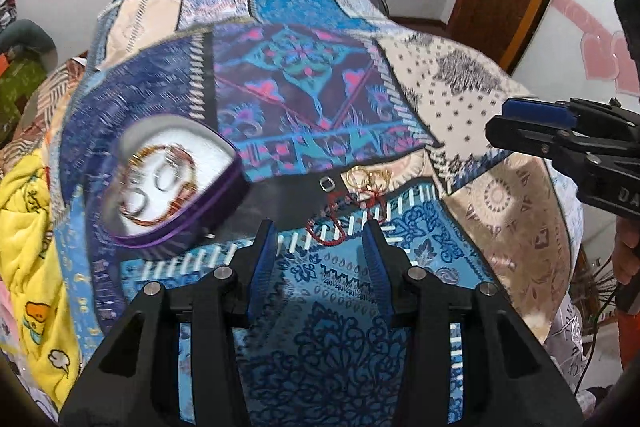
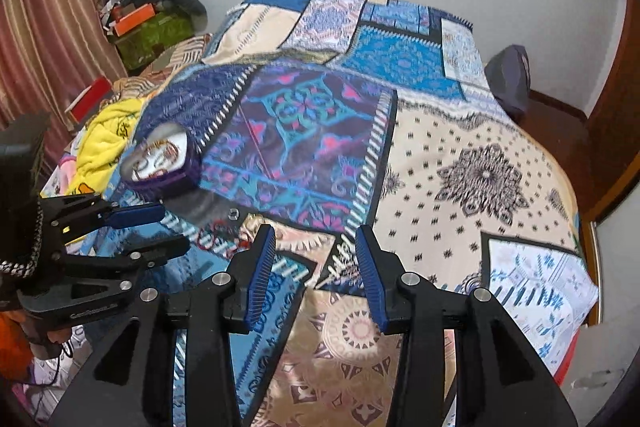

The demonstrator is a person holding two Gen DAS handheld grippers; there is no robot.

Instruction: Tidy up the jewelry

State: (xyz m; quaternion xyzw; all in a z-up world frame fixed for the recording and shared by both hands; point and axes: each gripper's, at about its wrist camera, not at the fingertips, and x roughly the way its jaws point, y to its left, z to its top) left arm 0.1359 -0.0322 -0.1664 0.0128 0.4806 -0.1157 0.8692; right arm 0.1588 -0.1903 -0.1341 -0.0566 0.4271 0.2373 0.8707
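Right now I am hovering the left gripper [image 1: 320,231] with its jaws standing wide and holding nothing, and the red cord bracelet [image 1: 340,223] is lying just beyond the tips, strung left to right across the gap. Slightly farther, the gold rings [image 1: 366,177] are resting on the quilt [image 1: 460,99]. The right gripper [image 2: 316,239], also parted and empty, is hanging off to the right, less near, while the purple jewelry box [image 1: 176,183] is sitting open at far left.
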